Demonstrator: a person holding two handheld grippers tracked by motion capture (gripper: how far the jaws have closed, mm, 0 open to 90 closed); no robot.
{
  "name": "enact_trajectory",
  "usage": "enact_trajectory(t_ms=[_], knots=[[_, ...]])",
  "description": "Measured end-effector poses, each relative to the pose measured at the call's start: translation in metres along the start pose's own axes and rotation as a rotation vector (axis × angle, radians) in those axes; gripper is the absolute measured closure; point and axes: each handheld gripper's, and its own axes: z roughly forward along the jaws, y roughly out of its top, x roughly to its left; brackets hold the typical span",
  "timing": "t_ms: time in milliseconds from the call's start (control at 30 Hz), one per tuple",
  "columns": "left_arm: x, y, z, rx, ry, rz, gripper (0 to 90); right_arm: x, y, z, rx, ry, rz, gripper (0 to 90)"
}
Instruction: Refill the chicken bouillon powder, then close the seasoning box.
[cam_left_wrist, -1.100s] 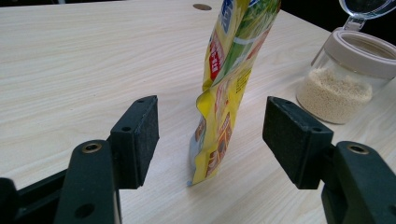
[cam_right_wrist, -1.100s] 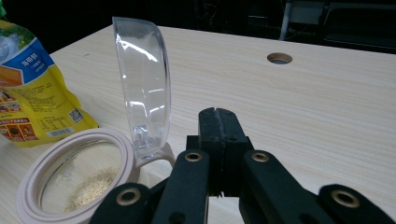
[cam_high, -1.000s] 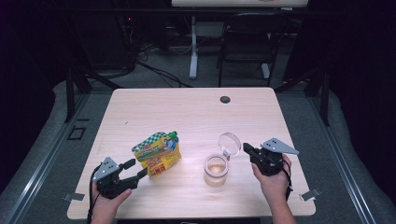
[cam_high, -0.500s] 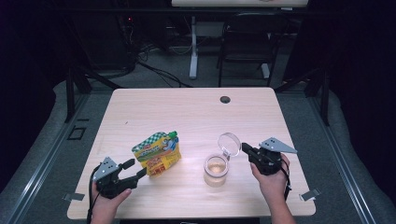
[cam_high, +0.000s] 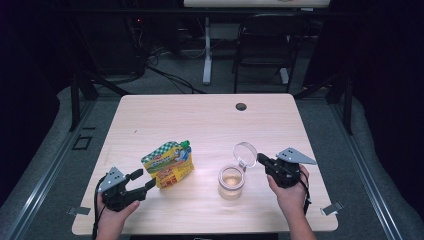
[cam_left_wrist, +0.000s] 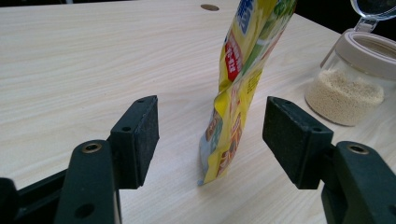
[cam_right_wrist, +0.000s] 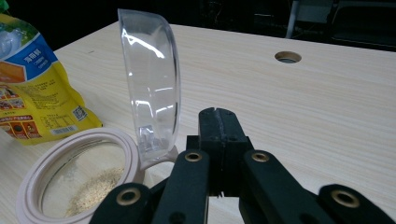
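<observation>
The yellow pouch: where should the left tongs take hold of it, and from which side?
Probably the near edge of the yellow pouch, low down, from the person's side. It stands upright, edge-on between the open left tongs, thin enough for the pads to close on its flat faces.

A pale wooden table (cam_high: 200, 120) carries an upright yellow pouch (cam_high: 168, 163) beside an open-lidded jar (cam_high: 232, 180) of grains.

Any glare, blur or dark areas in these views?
High view: table lit, surroundings nearly black, soft overall. Right gripper view: reflections streak the clear lid; near jaws slightly soft. Left gripper view: pouch and jar sharp, no glare.
</observation>
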Motion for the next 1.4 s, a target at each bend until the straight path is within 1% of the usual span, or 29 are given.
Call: enact_trajectory(t_ms=[133, 167, 200, 233, 367, 500, 567, 700, 900, 1067, 1333, 1400], knots=[[0.001, -0.001, 0.001, 0.007, 0.000, -0.005, 36.6, 0.001, 0.000, -0.001, -0.005, 0.004, 0.004, 90.0], [0.001, 0.000, 0.001, -0.001, -0.002, -0.005, 36.6, 0.001, 0.000, -0.001, -0.006, 0.001, 0.004, 90.0], [0.001, 0.001, 0.000, 0.007, -0.001, 0.001, 36.6, 0.001, 0.000, -0.001, -0.004, 0.003, 0.003, 90.0], [0.001, 0.001, 0.000, 0.001, -0.003, 0.003, 36.6, 0.001, 0.000, -0.001, -0.004, 0.003, 0.003, 90.0], [0.003, 0.000, 0.000, 0.004, 0.000, -0.010, 36.6, 0.000, 0.000, -0.001, -0.008, 0.008, 0.010, 90.0], [0.003, 0.001, -0.001, -0.004, 0.004, -0.008, 36.6, 0.002, 0.000, 0.000, -0.005, 0.014, 0.005, 90.0], [0.004, 0.000, -0.001, -0.004, 0.005, -0.019, 36.6, 0.003, 0.000, 0.000, -0.006, 0.015, 0.002, 90.0], [0.005, 0.000, -0.002, -0.009, 0.006, -0.012, 36.6, 0.005, 0.000, -0.001, -0.008, 0.016, 0.000, 90.0], [0.005, 0.000, -0.002, 0.002, 0.008, -0.012, 36.6, 0.007, 0.001, -0.001, -0.009, 0.025, -0.008, 90.0], [0.005, -0.001, -0.002, 0.006, 0.008, -0.019, 36.6, 0.012, 0.002, 0.000, -0.011, 0.032, -0.022, 90.0], [0.007, 0.000, -0.008, -0.013, 0.019, -0.028, 36.6, 0.023, 0.002, 0.000, -0.009, 0.062, -0.050, 90.0], [0.008, 0.000, -0.008, -0.014, 0.023, -0.032, 36.6, 0.025, 0.003, 0.000, -0.012, 0.063, -0.054, 90.0]])
